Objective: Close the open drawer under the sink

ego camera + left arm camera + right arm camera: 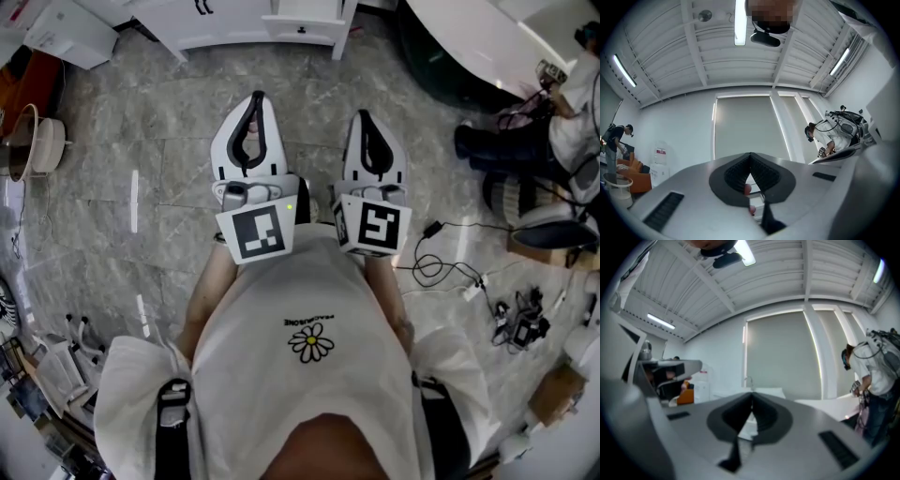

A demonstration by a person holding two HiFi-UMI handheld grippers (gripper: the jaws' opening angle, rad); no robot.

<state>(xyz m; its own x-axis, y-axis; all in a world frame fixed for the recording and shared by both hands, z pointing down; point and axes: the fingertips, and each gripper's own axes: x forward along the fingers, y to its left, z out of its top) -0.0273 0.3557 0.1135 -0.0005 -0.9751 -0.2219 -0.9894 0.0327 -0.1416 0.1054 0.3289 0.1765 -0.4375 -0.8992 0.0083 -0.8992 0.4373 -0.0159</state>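
Observation:
In the head view the white sink cabinet point(234, 28) stands at the top edge, and its drawer point(302, 26) with a small dark handle juts out toward me. Both grippers are held side by side in front of my chest, well short of the drawer. The left gripper point(256, 97) is shut, tips meeting, with nothing held. The right gripper point(364, 116) is likewise shut and empty. The left gripper view tilts up toward wall and ceiling past its closed jaws point(750, 154). Beyond the closed jaws point(751, 393) in the right gripper view are the sink top point(766, 392) and faucet point(749, 380).
Grey marble-look floor point(141, 169) lies between me and the cabinet. Cables and a plug point(441, 262) trail on the right, near a person's dark shoes point(487, 145). A bucket point(33, 145) sits at the left. A person point(869, 376) stands at the right by a white table.

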